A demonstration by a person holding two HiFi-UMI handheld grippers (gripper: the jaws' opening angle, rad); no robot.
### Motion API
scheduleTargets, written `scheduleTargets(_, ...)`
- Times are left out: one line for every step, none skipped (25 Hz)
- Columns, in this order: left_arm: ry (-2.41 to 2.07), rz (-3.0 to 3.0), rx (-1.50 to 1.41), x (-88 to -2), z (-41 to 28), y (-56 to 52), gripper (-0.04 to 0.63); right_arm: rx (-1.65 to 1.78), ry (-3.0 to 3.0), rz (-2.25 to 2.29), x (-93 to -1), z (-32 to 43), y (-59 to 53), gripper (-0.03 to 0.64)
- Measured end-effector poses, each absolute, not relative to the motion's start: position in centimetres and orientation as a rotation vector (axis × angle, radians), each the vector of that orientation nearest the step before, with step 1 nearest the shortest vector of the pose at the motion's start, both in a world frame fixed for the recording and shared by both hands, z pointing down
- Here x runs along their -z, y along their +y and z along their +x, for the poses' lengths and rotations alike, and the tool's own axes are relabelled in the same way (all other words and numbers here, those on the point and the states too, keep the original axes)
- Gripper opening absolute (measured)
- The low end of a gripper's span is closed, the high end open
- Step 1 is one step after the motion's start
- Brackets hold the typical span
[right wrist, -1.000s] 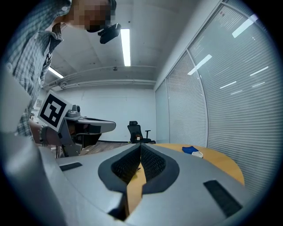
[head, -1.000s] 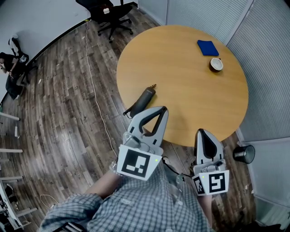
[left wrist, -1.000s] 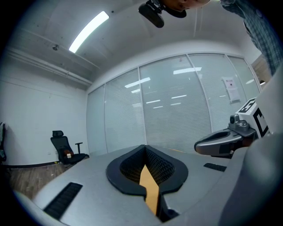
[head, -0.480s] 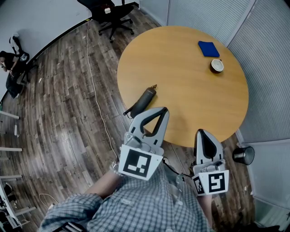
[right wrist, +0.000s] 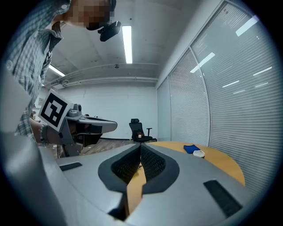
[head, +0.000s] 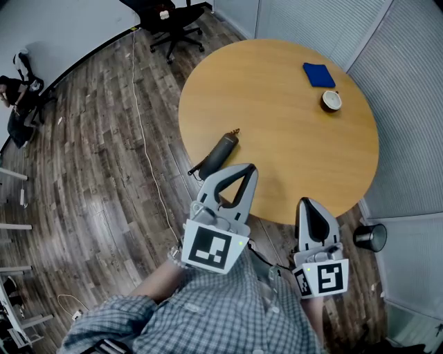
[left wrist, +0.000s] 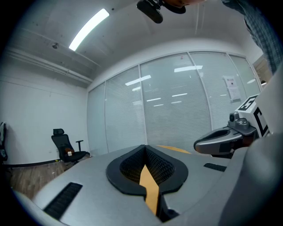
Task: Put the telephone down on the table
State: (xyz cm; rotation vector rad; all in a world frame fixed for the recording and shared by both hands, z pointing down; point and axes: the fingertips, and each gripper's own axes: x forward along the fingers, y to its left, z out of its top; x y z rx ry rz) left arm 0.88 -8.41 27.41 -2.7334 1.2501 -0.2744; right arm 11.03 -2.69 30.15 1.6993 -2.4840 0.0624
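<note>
The wood-plank floor [head: 97,159] takes up most of the room, with blind-covered glass walls [head: 408,104] on the far and right sides; on it stands a round, pale-wood table [head: 291,145]; the person at its near edge wears a checked shirt [head: 208,314] and holds both tongs out level towards the tabletop; a black office chair [head: 169,21] stands beyond the table.

The left gripper [head: 246,169] reaches just over the near-left rim; its jaws are closed tip to tip with nothing between them, only a sliver of tabletop showing through the hollow behind the tips; the right gripper [head: 309,205] hangs at the near rim, its jaws likewise pressed together and empty; each carries a cube with a black-and-white square marker.

The telephone [head: 221,150] lies flat on the table by the left rim, just beyond the left gripper's tips and apart from them; it is a dark grey, slim handset whose long axis runs on a slant, its near end towards the table's edge and its far end towards the table's middle; a small brownish stub sits at the far end and a black loop trails off the near end over the rim; no lettering on it can be made out.

A black bin [head: 370,236] stands on the floor at the right; a blue cloth [head: 318,74] and a small white round dish [head: 331,101] lie near each other on the far side; a paper notice [left wrist: 232,88] hangs on the glass, its print too small to read.
</note>
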Motion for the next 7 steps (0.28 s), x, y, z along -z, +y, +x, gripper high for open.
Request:
scheduleTargets(1.251,-2.734,0.275,-27.51,0.84,-8.46,0.008,-0.064,-2.484,1.698,-30.27,10.97,-2.74,0.01)
scheduleTargets(1.251,-2.735,0.276,-27.61,0.81,-8.5,0.008,-0.064,-2.484,1.696,-30.36,10.92,-2.78,0.01)
scheduleTargets(1.251,-2.736,0.278,-27.67,0.81,-8.54,0.008,-0.064,-2.485,1.695,-30.39,10.9,-2.83,0.01)
scheduleTargets(1.25,-2.737,0.281,-27.72,0.86,-8.55,0.008,-0.064,-2.486,1.694,-30.39,10.91,-2.87,0.01)
scheduleTargets(1.246,-2.739,0.286,-27.78,0.94,-8.54,0.008,-0.065,-2.486,1.693,-30.38,10.94,-2.9,0.011)
scheduleTargets(1.241,-2.742,0.293,-27.85,1.04,-8.52,0.008,-0.066,-2.485,1.693,-30.38,11.0,-2.91,0.011)
scheduleTargets(1.236,-2.744,0.3,-27.92,1.15,-8.49,0.008,-0.067,-2.484,1.693,-30.38,11.06,-2.93,0.011)
